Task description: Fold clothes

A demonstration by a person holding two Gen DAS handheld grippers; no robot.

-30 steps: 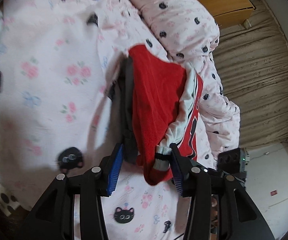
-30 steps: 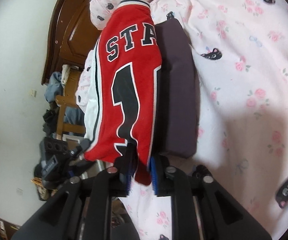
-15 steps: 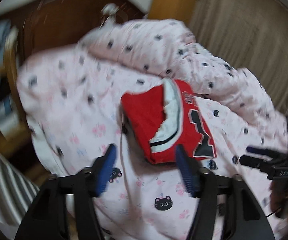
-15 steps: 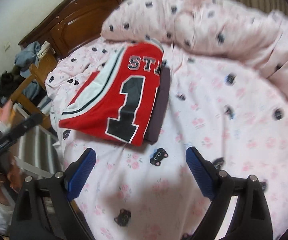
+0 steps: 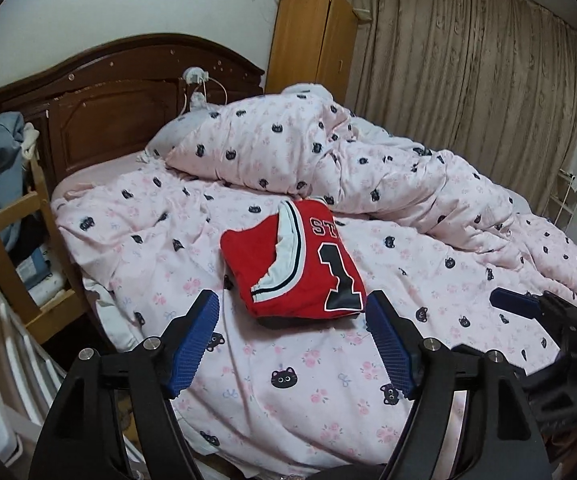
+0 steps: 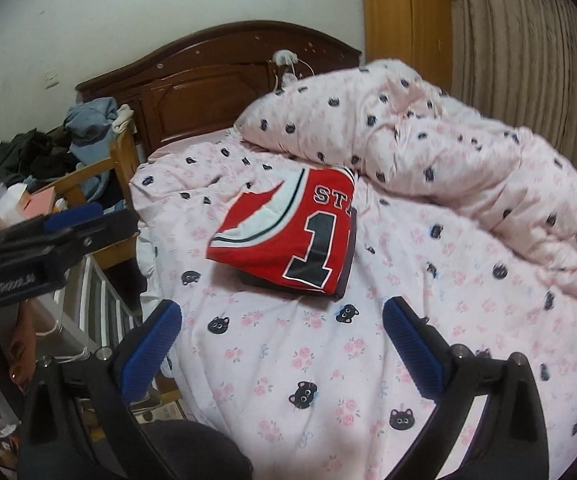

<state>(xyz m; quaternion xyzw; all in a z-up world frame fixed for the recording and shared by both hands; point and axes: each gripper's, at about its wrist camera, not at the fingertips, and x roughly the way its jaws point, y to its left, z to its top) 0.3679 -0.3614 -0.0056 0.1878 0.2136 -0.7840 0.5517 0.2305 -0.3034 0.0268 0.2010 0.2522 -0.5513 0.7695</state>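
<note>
Here, on a bed [image 5: 296,400] spread with pink cat-print bedding: a folded red jersey [image 5: 292,268], resting flat near the middle of the mattress. On its upper face, a large black "1" and white letters beginning "ST". White panel with dark stripes along the fold. Under it, a dark folded garment [image 6: 346,256], showing along the right and near edges in the right wrist view. Both apart from either gripper, touched by neither.

Left gripper [image 5: 292,344] raised over the near part of the bed, blue pads facing each other, jaws opening, only bedding in the gap. Right gripper [image 6: 282,348] likewise lifted and angled down at the bed, jaws opening to a wide spread, free of cloth. Also seen from the left wrist view at the right edge, one blue pad outward; from the right wrist view, the left gripper at the left edge, with fingers [image 6: 20,356] of a hand below it.

Behind the jersey, a heaped quilt [image 5: 328,152] in the same print, bunched toward the dark wooden headboard [image 5: 120,92]. Beyond, a tall wooden cabinet [image 5: 312,40] and beige curtains [image 5: 468,60]. To the left of the bed, a wooden chair [image 5: 12,240] piled with clothes.
</note>
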